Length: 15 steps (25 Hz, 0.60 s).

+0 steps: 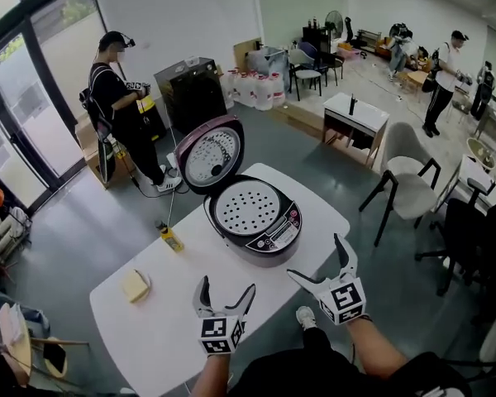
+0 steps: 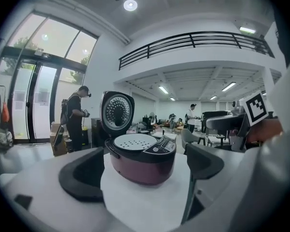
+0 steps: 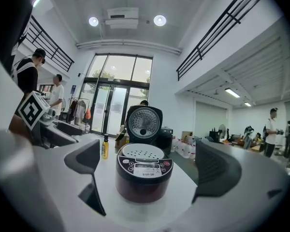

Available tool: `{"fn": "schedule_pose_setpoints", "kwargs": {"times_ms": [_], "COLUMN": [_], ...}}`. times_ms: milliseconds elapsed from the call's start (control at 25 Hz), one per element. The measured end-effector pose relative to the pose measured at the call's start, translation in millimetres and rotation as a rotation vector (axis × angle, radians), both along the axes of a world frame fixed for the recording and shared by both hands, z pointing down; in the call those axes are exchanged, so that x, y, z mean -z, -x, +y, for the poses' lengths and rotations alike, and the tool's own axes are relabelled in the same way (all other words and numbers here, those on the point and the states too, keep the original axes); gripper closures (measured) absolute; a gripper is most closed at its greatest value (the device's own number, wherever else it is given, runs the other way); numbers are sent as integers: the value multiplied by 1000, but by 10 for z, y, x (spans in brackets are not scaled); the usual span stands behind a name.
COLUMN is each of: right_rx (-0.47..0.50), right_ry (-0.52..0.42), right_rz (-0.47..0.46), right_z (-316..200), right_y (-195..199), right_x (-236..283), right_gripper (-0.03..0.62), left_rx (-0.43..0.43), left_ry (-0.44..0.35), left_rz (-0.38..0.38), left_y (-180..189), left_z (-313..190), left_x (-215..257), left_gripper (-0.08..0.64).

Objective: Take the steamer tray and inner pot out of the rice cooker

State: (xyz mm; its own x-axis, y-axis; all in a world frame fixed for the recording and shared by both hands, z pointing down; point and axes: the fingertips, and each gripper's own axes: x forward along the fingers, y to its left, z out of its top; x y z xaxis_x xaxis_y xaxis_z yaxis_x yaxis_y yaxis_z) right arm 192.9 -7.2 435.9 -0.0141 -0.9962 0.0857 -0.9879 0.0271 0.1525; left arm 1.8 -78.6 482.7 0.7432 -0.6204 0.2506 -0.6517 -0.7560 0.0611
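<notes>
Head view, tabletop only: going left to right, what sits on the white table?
pale yellow block → small yellow bottle → rice cooker

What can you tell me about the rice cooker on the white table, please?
The round, dark maroon rice cooker stands upright on the white table, its lid swung open and standing up at the back. A white perforated steamer tray sits in its top, hiding whatever lies beneath. A black control panel with buttons faces the front. Nothing else touches it.
</notes>
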Motion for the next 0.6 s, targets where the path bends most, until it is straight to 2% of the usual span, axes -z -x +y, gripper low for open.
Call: {"fn": "schedule_pose_setpoints", "kwargs": {"times_ms": [600], "right_rx": [248], "right_ry": [59], "right_rz": [32], "right_z": [-1815], "right_y": [-945], "right_x": [-25], "right_gripper": [5], "left_rx": [336], "left_ry": [60], "left_rz": [-75], "left_y": [-411], "left_z": [-1290], "left_x": [-66], "left_gripper": [61]}}
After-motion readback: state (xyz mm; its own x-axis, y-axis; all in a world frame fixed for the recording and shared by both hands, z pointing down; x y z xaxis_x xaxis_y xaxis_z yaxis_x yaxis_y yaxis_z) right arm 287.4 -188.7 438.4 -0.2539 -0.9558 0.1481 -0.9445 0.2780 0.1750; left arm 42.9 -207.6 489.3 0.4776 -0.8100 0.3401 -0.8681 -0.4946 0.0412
